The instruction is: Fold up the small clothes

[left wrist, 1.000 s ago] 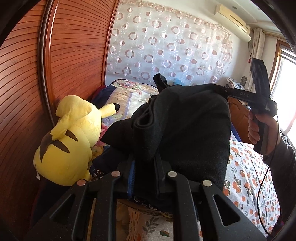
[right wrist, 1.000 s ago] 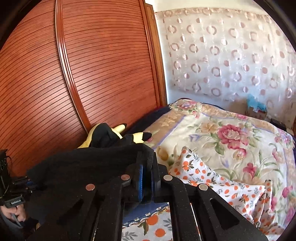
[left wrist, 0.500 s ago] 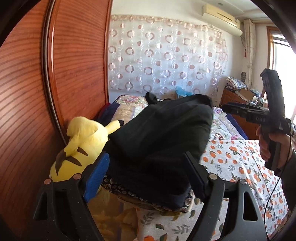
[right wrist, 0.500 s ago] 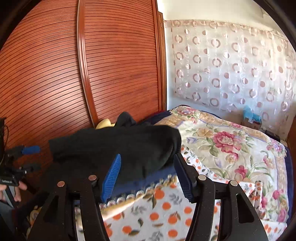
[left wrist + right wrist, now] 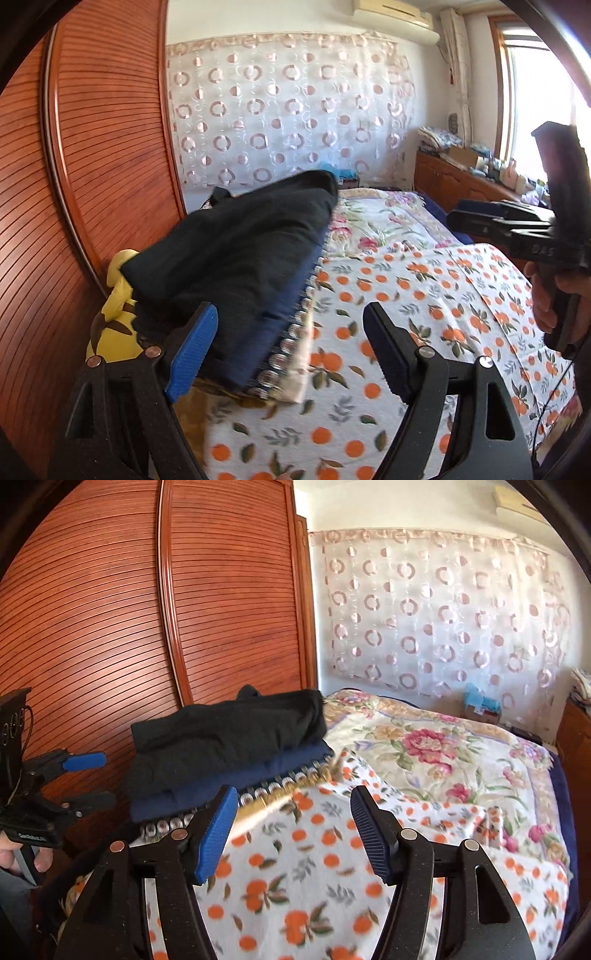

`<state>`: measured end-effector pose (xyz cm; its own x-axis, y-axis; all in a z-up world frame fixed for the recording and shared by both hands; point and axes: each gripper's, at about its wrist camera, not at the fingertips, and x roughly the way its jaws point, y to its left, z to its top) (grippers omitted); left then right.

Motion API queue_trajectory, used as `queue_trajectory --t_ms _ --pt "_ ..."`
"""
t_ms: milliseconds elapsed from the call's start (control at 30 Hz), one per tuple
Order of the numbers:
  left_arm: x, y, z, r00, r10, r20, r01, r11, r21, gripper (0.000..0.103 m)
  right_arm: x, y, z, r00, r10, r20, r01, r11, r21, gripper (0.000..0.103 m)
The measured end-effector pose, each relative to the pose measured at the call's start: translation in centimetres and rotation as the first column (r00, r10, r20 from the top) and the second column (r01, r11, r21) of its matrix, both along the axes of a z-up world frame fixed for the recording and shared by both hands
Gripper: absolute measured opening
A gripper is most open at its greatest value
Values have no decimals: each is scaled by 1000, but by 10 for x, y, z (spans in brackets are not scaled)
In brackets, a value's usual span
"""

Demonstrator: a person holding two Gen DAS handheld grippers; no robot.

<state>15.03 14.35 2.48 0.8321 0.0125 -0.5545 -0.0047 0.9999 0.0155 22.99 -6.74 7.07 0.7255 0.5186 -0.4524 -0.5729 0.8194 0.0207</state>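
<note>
Folded black garment (image 5: 225, 734) lying on top of a navy folded piece (image 5: 236, 779) at the bed's (image 5: 443, 760) wardrobe-side edge, left hand-held gripper (image 5: 288, 354) spread wide and empty just before the stack, right hand-held gripper (image 5: 291, 834) opening, empty, over the orange-print sheet (image 5: 303, 878), yellow plush toy (image 5: 114, 317) beside the wooden wardrobe (image 5: 147, 627)

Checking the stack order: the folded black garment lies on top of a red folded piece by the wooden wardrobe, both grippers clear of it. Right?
Not red: the piece under the black garment is navy blue, as the right wrist view shows. The rest holds: both the left gripper and right gripper are clear of it.
</note>
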Motion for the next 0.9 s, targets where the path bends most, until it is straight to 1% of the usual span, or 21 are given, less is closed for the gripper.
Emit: queue_trajectory --t_ms 200,333,500,567,600,633,767,833,900 --pt "-9 -42 -4 998 -69 -1 69 997 -26 82 -49 -34 1 997 -73 0 73 997 11 66" --pt "-16 -70 -3 995 -102 1 102 994 -24 82 -83 -54 -2 989 -145 -9 145 989 8 66" --pt "-21 -96 -6 992 -122 -12 122 992 -25 82 -122 -71 -5 977 -213 -20 213 977 7 66" --pt "-24 -103 -7 992 -125 -13 125 992 -30 82 -135 -74 -5 970 -241 -19 242 970 7 75" --pt "-26 -105 -7 992 -129 -13 128 991 -34 82 -141 -75 -4 969 -247 -17 247 969 14 82" --pt "-27 -108 -7 991 -134 -13 133 990 -37 82 -148 -76 -4 967 -253 -14 253 967 19 84" --pt "-35 -121 -9 991 -136 -13 136 990 -27 82 -170 -80 -4 961 -276 -12 277 961 19 86" --pt "-41 -126 -9 993 -121 -5 120 993 -20 82 -180 -81 -3 955 -296 -12 296 955 20 86" --pt "-47 -131 -9 993 -118 -1 118 993 -31 82 -192 -80 -1 948 -317 -7 317 948 15 86"
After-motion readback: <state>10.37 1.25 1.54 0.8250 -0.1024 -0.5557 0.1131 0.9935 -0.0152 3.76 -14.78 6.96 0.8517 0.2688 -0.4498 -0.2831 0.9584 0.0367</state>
